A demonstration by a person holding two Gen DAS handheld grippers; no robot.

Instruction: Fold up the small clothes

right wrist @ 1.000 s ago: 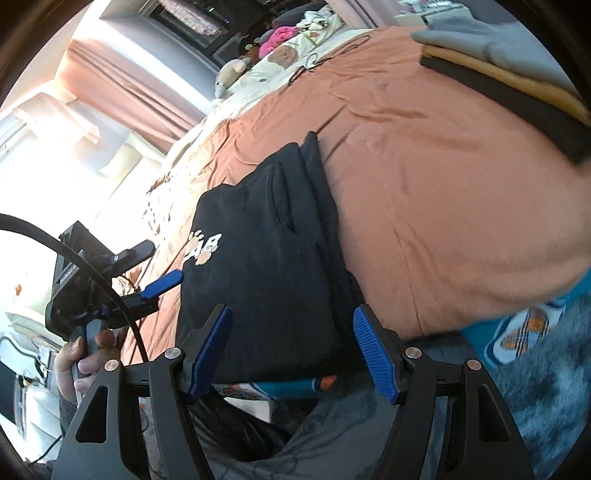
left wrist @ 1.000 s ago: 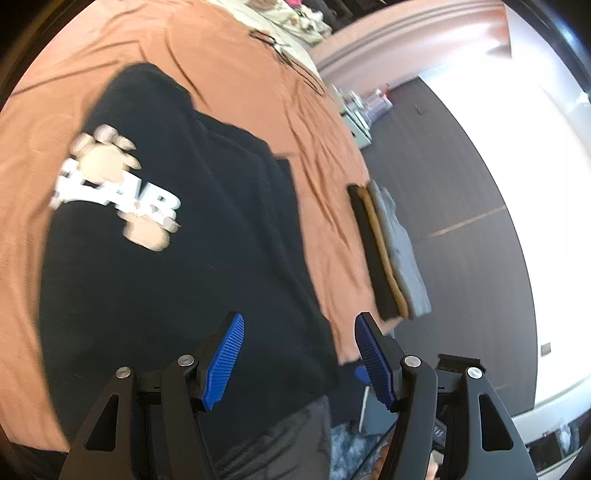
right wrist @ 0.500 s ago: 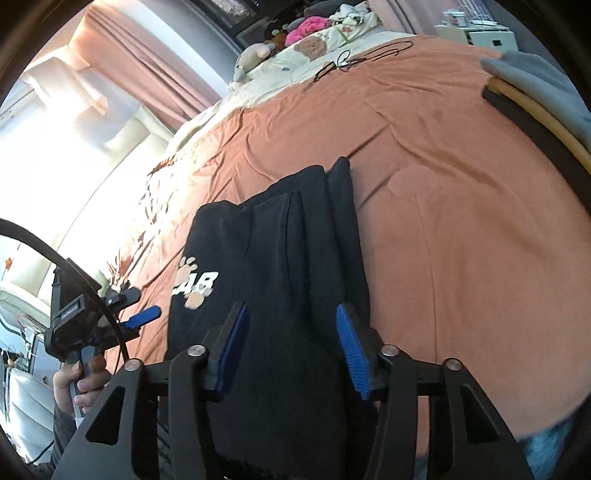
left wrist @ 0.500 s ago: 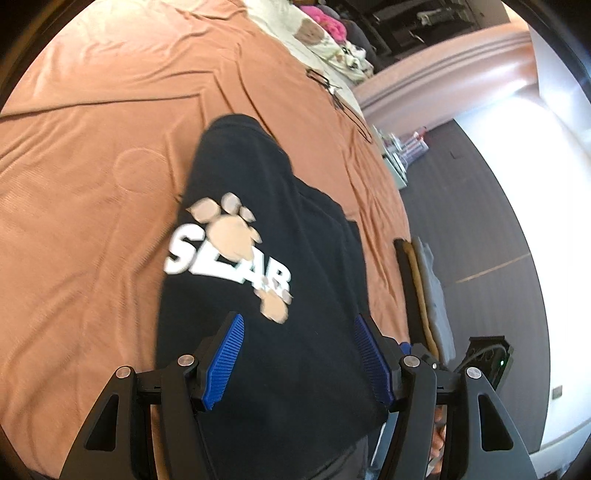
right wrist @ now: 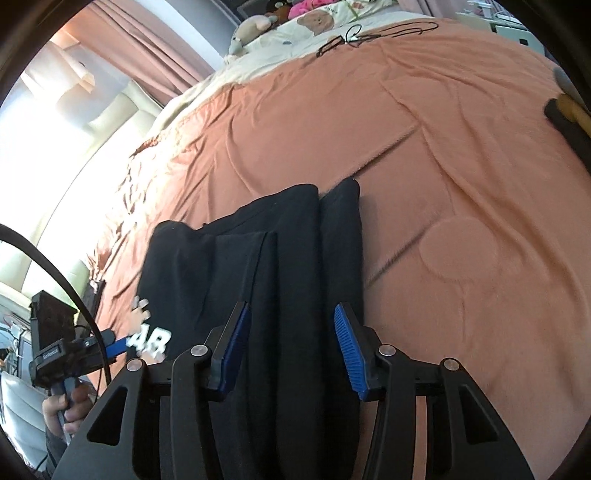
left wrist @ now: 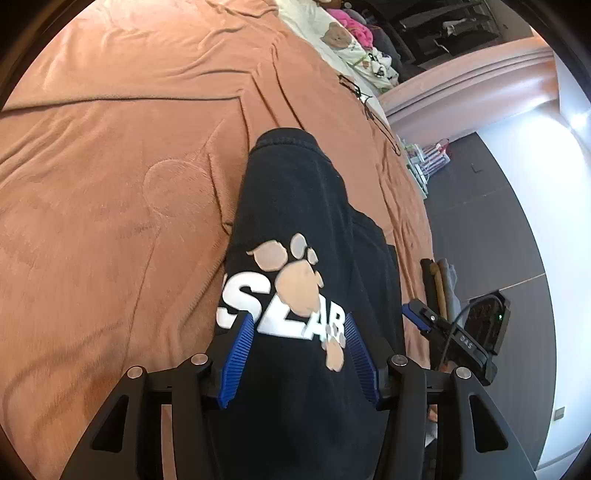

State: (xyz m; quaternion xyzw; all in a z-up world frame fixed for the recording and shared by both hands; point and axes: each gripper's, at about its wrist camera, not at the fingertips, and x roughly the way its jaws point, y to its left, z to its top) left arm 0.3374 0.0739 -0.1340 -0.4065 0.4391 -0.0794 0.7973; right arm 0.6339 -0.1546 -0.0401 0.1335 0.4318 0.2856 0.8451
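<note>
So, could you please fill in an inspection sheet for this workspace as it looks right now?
Surface: orange bedspread, wrinkled.
Job's things: black sweatshirt, partly folded, paw print up.
Clutter: folded clothes stack at the bed edge; plush toys by the pillows.
Tongs: left tongs and right tongs both open over the sweatshirt; both have just been closing.
Cables: thin black cord on the bed.
Surroundings: pink curtains, dark floor.

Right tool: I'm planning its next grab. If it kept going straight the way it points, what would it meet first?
Most likely the black garment, whose folded edge lies between the right tool's open jaws; the orange blanket lies beyond. Depth is hard to judge.
</note>
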